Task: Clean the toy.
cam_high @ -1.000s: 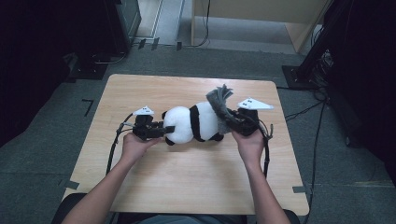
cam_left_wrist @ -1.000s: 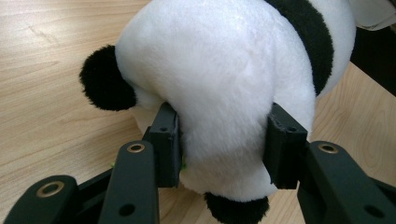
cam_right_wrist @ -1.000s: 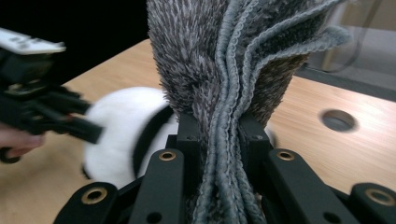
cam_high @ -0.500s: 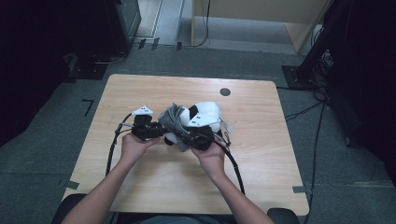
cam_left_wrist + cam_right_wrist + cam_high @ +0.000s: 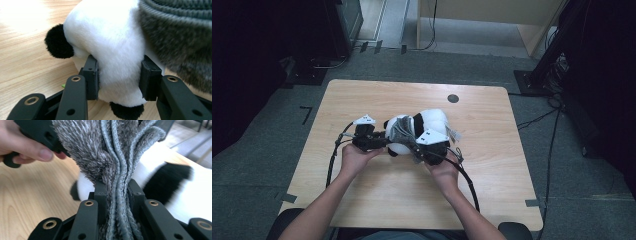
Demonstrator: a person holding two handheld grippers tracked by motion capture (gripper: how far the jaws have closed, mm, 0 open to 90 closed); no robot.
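Plush panda (image 5: 422, 125) lies on its side at centre of the high view, on the wooden surface (image 5: 377, 200).

Left claw (image 5: 379, 142) is clamped on the panda's white body – pads sink into the plush (image 5: 117, 72) on both sides; jaws have just closed a little further. Judged purpose: pin the toy so it cannot slide.

Right claw (image 5: 419, 155) is pressed together on bunched grey knitted cloth (image 5: 120, 170), draped over the panda's near end – probably being wrapped or pulled over it.
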